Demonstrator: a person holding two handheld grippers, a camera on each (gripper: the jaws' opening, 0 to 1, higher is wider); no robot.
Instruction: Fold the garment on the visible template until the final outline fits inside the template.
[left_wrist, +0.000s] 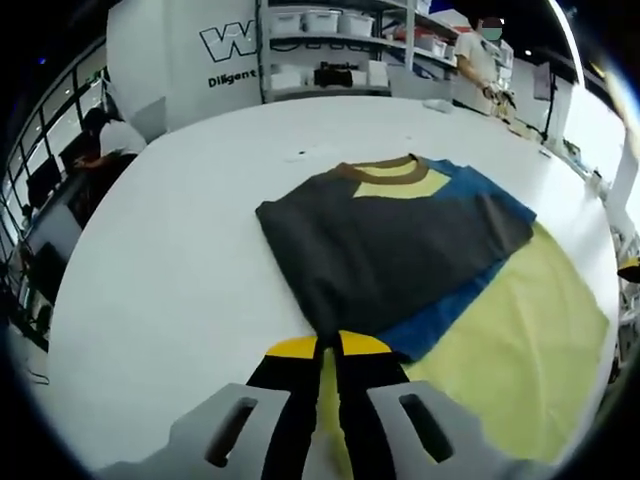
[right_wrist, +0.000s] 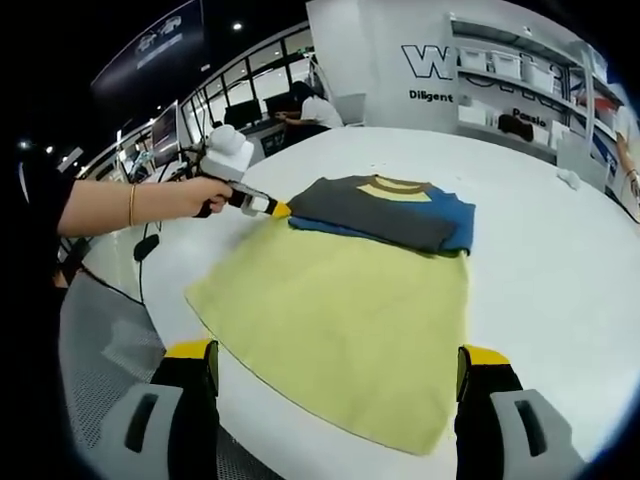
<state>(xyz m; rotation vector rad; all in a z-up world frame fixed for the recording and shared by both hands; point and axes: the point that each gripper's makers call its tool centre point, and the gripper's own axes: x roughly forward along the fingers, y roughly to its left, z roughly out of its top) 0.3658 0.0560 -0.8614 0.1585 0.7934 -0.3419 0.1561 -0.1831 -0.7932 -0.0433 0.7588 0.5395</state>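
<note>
The folded garment (left_wrist: 390, 240), a T-shirt in dark grey, blue and yellow with a brown collar, lies on the far part of the yellow-green template (left_wrist: 520, 340) on the white table (left_wrist: 180, 250). Its blue layer sticks out under the grey one. My left gripper (left_wrist: 328, 345) has its yellow-tipped jaws pressed together at the garment's near corner. In the right gripper view the left gripper (right_wrist: 275, 208), held by a hand (right_wrist: 175, 197), touches the left corner of the garment (right_wrist: 385, 212). My right gripper (right_wrist: 337, 355) hovers wide open over the near bare part of the template (right_wrist: 340, 310).
The table's rounded edge (right_wrist: 175, 300) runs close to the template's near left corner. Shelves with boxes (left_wrist: 330, 50) stand behind the table, with a person (left_wrist: 480, 60) beside them. Another person sits at a desk (right_wrist: 305, 105) farther off.
</note>
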